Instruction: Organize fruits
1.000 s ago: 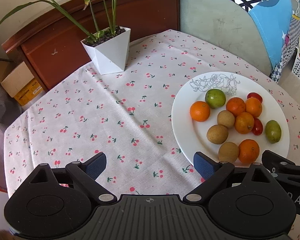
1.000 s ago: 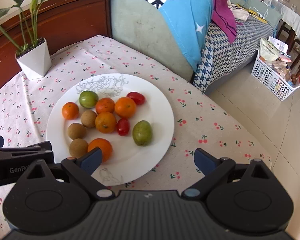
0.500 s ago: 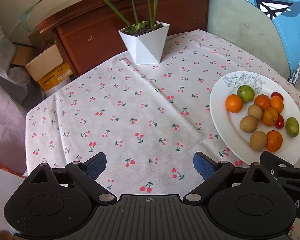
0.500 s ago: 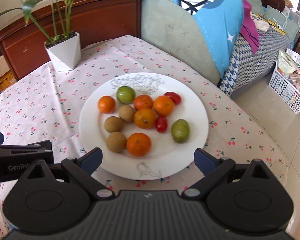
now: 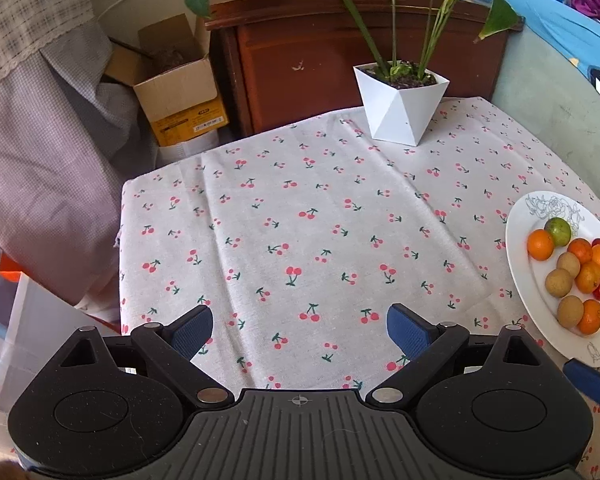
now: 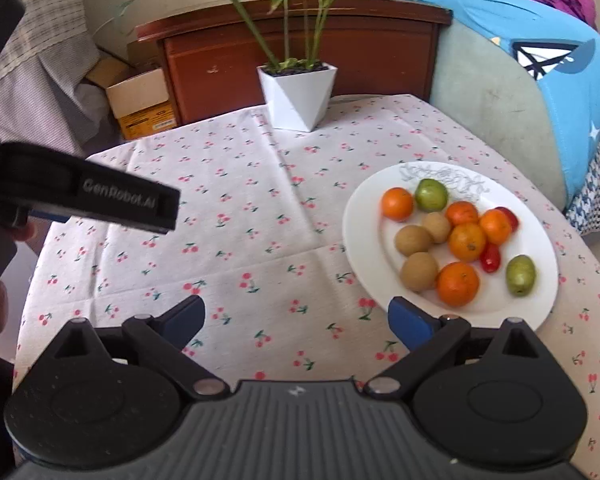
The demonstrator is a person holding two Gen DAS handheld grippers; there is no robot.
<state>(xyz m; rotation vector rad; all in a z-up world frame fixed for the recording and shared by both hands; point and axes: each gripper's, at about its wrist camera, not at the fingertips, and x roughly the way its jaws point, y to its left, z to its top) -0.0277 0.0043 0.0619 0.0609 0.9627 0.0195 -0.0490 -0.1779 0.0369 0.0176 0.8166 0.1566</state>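
A: Checking the left gripper [image 5: 300,320] now: hovering over the cherry-print cloth of the table [image 5: 300,220], with jaws spread wide and gripping nothing?

B: Seeing the same; finding the right gripper [image 6: 296,316] likewise released and empty, hanging just beside the near-left rim of the plate [image 6: 364,248]

A: And locating the fruit?

B: Sitting all on that plate, at the right side of the table: oranges [image 6: 458,283], brown fruits [image 6: 419,271], green fruits [image 6: 520,275] and red tomatoes [image 6: 491,257], lying mixed and mostly touching, with one green one resting apart toward the right rim

A: Reading that as gathered already, or as waiting to be sorted by kind?

B: Fitting both, so not betting on either; judging only how to handle things well from here

A: Meaning?

B: Keeping the jaws wide while coming in over the pile, since the pieces are crowding each other; aiming at a fruit on the outer edge instead of wedging between neighbours, and closing gently, especially on the tomatoes, probably soft and prone to rolling

A: Watching anything else?

B: Minding the plate rim while moving low, avoiding nudging it toward the table edge, and staying well clear of the plant pot [image 5: 400,108] at the far side
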